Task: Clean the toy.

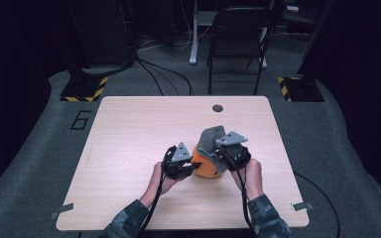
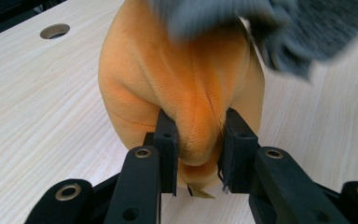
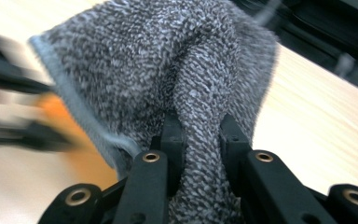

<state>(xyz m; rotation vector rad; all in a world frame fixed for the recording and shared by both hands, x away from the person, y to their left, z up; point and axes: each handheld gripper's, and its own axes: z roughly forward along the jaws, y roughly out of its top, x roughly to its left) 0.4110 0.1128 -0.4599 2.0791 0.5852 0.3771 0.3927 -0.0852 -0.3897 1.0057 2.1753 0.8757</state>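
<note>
- In the high view, the orange plush toy (image 1: 207, 166) sits on the wooden table (image 1: 129, 148), in the near half and a little right of the middle. A grey cloth (image 1: 211, 140) lies over its top. The left gripper (image 1: 194, 167) touches the toy from the left side, and the right gripper (image 1: 224, 152) is at the cloth. There is much free table to the left and behind; the near edge and the right edge are not far. A round hole (image 1: 218, 108) is near the far edge.
- In the left gripper view, the jaws pinch a fold of the plush toy (image 2: 182, 93) low on its body. The fabric bulges between the pads, so the toy seems soft and light; a deep fold probably gives the best hold.
- In the right gripper view, the jaws are pressed together on a bunch of the grey cloth (image 3: 168, 70). The cloth looks limp and rough, so it will likely not slip, but it can drag on the toy when it is lifted.
</note>
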